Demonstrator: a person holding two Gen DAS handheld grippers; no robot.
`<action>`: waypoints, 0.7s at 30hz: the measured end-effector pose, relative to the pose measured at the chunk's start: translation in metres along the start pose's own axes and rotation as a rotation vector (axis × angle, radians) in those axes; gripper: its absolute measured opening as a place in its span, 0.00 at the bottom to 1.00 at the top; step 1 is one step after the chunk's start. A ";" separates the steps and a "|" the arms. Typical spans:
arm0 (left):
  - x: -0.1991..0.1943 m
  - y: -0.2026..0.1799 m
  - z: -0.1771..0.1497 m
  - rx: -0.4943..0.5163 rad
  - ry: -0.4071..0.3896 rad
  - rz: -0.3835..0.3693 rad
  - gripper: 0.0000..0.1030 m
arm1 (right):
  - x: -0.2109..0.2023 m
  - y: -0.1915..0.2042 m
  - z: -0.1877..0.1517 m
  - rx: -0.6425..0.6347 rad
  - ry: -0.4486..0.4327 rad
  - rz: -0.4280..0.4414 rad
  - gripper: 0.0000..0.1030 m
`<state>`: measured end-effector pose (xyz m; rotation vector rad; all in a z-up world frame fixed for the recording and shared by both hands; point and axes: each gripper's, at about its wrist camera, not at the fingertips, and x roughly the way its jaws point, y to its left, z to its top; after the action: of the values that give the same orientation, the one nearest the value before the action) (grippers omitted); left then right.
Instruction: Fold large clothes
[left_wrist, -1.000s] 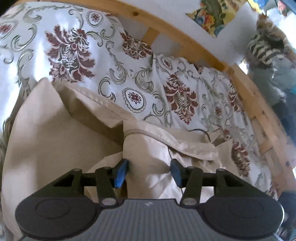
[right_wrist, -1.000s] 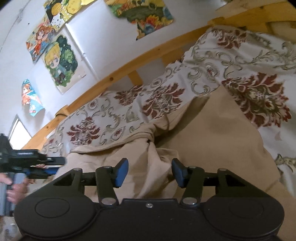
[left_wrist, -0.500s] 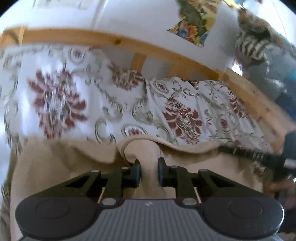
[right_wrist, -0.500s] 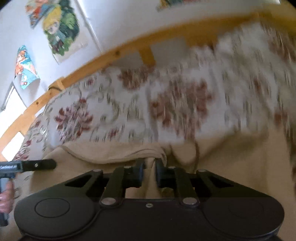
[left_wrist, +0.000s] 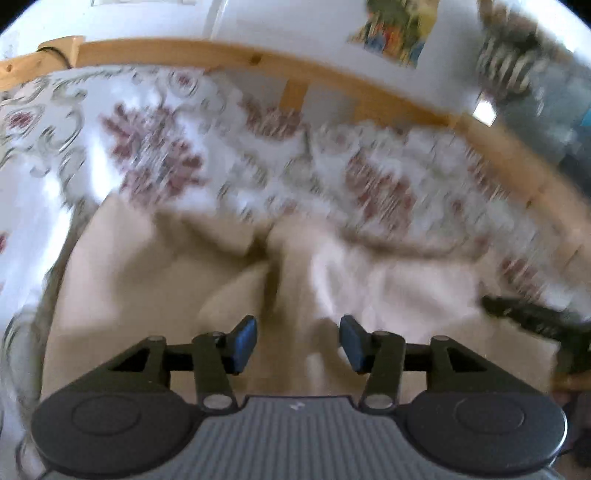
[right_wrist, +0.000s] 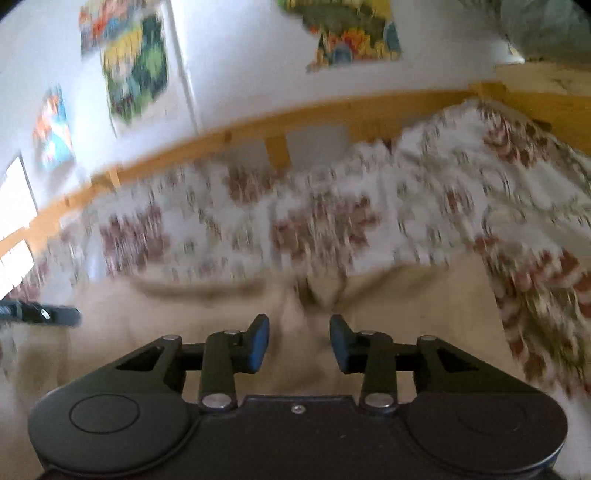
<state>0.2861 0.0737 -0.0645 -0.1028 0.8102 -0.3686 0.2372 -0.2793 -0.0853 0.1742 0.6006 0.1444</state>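
Bed (left_wrist: 155, 155) with white bedspread patterned in maroon flowers, pale wooden rail (right_wrist: 332, 114) behind, colourful posters (right_wrist: 354, 33) on white wall. Writing: none legible through the blur. Beige crumpled fabric garment (left_wrist: 147, 288) lies on bedspread beneath both tools. Left gripper (left_wrist: 298, 343): blue-padded fingers apart, empty. Right gripper (right_wrist: 298, 343): fingers apart, empty.

A wooden bed rail (right_wrist: 332, 110) curves along a white wall (right_wrist: 236, 70), just behind a bedspread (right_wrist: 424, 206) printed with dark red flowers. Bright, blurred posters (right_wrist: 133, 70) hang above the rail, and a sunlit window (right_wrist: 14, 195) glows at its left end.
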 end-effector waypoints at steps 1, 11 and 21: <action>0.006 -0.001 -0.006 0.010 0.032 0.040 0.52 | 0.003 0.000 -0.011 0.004 0.027 -0.011 0.34; -0.025 -0.002 -0.005 -0.004 -0.080 0.076 0.70 | -0.021 0.001 -0.019 -0.006 -0.090 -0.002 0.47; 0.017 -0.015 -0.009 0.082 0.027 0.154 0.76 | 0.006 -0.028 -0.013 0.126 -0.075 -0.039 0.60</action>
<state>0.2862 0.0540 -0.0785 0.0405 0.8232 -0.2579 0.2368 -0.3039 -0.1052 0.2886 0.5382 0.0617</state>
